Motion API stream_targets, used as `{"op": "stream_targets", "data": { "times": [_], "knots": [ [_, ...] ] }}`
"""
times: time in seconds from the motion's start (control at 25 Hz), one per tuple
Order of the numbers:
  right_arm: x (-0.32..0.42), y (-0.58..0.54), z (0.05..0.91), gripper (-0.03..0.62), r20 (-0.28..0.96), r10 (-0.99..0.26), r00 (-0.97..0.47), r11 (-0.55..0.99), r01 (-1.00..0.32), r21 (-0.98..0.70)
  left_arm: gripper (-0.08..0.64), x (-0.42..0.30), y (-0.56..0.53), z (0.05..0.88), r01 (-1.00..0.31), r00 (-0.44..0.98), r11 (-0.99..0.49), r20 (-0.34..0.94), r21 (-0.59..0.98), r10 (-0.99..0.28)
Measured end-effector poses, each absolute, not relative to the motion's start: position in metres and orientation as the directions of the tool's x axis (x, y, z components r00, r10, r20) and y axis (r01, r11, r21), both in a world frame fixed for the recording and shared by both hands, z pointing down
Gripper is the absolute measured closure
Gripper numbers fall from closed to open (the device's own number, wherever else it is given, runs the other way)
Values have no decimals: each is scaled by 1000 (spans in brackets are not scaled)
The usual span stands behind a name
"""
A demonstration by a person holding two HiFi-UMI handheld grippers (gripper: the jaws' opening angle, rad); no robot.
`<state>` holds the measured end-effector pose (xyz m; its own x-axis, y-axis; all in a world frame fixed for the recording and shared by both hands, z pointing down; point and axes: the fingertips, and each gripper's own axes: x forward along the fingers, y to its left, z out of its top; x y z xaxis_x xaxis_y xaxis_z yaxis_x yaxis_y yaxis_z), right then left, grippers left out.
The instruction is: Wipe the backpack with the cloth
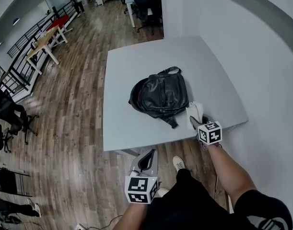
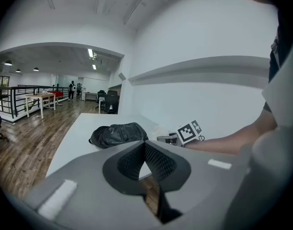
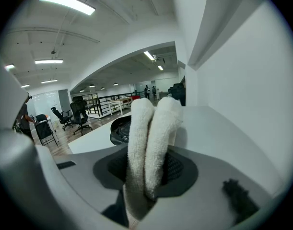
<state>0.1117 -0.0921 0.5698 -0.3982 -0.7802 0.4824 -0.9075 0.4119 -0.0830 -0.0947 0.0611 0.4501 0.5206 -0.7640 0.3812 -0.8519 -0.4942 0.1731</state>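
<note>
A black leather backpack (image 1: 159, 96) lies in the middle of the grey table (image 1: 132, 66), also seen in the left gripper view as the backpack (image 2: 118, 133). My right gripper (image 1: 198, 120) is shut on a folded white cloth (image 3: 151, 143), held just right of the backpack near the table's front right corner; the cloth (image 1: 196, 111) shows white beside the bag. My left gripper (image 1: 146, 161) hangs below the table's front edge, jaws closed with nothing between them (image 2: 144, 163).
The white wall (image 1: 242, 42) runs close along the table's right side. Wooden floor (image 1: 74, 109) spreads left, with office chairs (image 1: 12, 116) and desks (image 1: 43, 42) farther off. A person's shoe (image 1: 178, 163) is under the table's front edge.
</note>
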Motion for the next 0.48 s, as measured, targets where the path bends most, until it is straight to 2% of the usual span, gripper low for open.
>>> {"op": "stream_targets", "data": {
  "times": [0.48],
  "knots": [
    [78, -79, 484, 465, 371, -795, -481, 475, -873, -112, 552, -123, 40, 456, -875, 483, -439, 362, 202, -797]
  ]
}}
